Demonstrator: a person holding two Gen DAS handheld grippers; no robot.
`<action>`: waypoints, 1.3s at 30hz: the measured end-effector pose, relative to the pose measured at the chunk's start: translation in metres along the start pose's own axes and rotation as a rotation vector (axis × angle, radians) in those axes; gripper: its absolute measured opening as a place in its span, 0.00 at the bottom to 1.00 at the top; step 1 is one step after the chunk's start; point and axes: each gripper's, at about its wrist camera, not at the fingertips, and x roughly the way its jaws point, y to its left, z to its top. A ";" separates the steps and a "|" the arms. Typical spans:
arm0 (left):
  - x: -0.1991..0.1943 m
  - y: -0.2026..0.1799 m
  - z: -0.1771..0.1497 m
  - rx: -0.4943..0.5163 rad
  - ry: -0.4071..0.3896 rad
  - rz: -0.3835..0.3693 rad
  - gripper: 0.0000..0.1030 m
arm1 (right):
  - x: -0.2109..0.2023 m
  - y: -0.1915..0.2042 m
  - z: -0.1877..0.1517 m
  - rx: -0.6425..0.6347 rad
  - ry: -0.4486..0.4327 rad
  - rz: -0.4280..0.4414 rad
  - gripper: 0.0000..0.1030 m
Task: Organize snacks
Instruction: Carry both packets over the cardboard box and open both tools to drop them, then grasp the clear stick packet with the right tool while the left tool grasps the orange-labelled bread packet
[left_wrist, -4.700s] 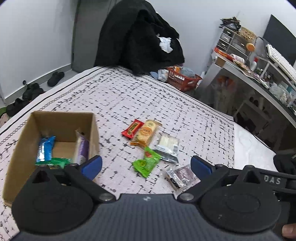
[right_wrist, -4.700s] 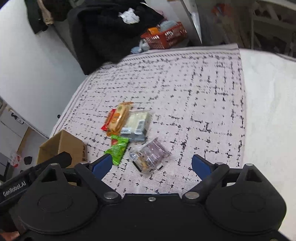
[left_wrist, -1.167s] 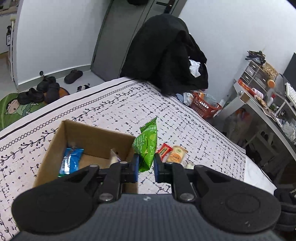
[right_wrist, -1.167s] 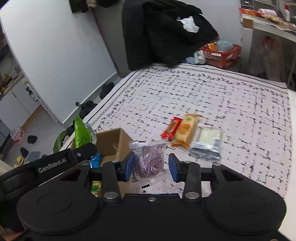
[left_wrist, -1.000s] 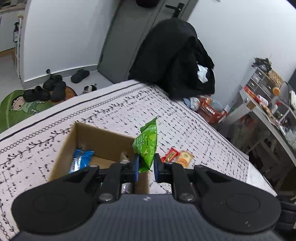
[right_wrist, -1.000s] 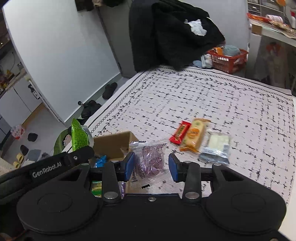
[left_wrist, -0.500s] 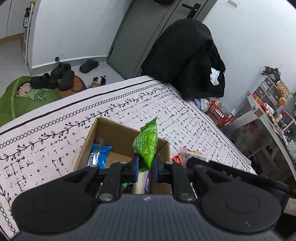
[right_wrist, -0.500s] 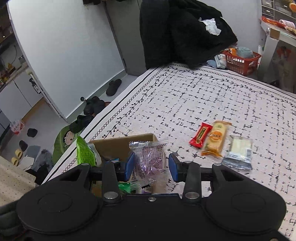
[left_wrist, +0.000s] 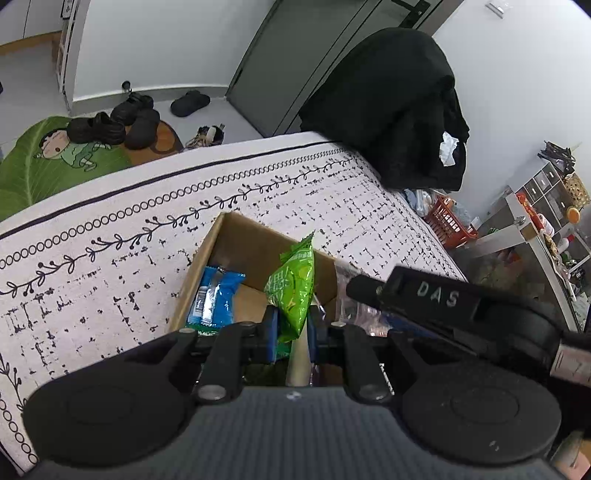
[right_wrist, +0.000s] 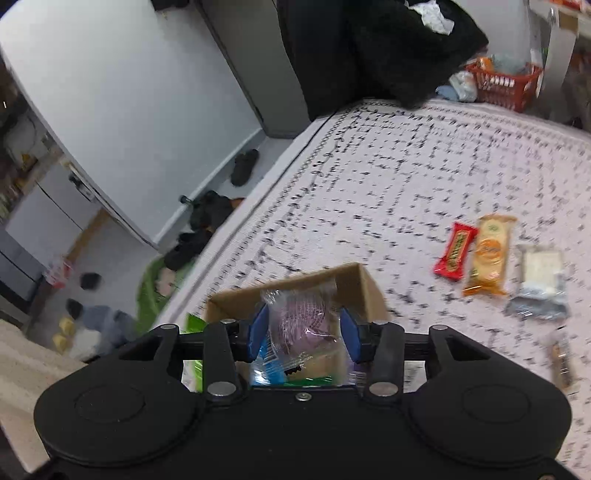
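My left gripper (left_wrist: 291, 334) is shut on a green snack packet (left_wrist: 293, 286) and holds it upright over the open cardboard box (left_wrist: 207, 251). A blue snack packet (left_wrist: 216, 295) lies inside the box. My right gripper (right_wrist: 302, 334) is shut on a clear packet with a purple snack (right_wrist: 301, 323), held over the same box (right_wrist: 364, 282); its body shows in the left wrist view (left_wrist: 436, 295) at the box's right side. A red bar (right_wrist: 456, 249), an orange cracker packet (right_wrist: 489, 254) and a white packet (right_wrist: 541, 278) lie on the patterned bedspread (right_wrist: 388, 177).
A black coat pile (left_wrist: 388, 107) sits at the bed's far end, with a red basket (left_wrist: 448, 223) beyond it. Shoes (left_wrist: 114, 122) and a green mat (left_wrist: 48, 158) are on the floor to the left. A cluttered shelf (left_wrist: 546, 206) stands at right.
Both grippers have moved left, from above the bed to over the box, each still holding its packet. The right gripper now sits close beside the left one.
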 end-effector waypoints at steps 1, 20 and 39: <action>0.001 0.001 0.000 0.002 0.000 0.006 0.15 | 0.001 0.000 0.001 0.005 0.000 0.007 0.46; 0.016 -0.011 -0.010 0.039 0.031 0.117 0.47 | -0.035 -0.053 -0.006 0.018 -0.013 -0.044 0.60; 0.003 -0.078 -0.021 0.193 0.009 0.096 0.79 | -0.091 -0.153 -0.018 0.081 -0.046 -0.145 0.74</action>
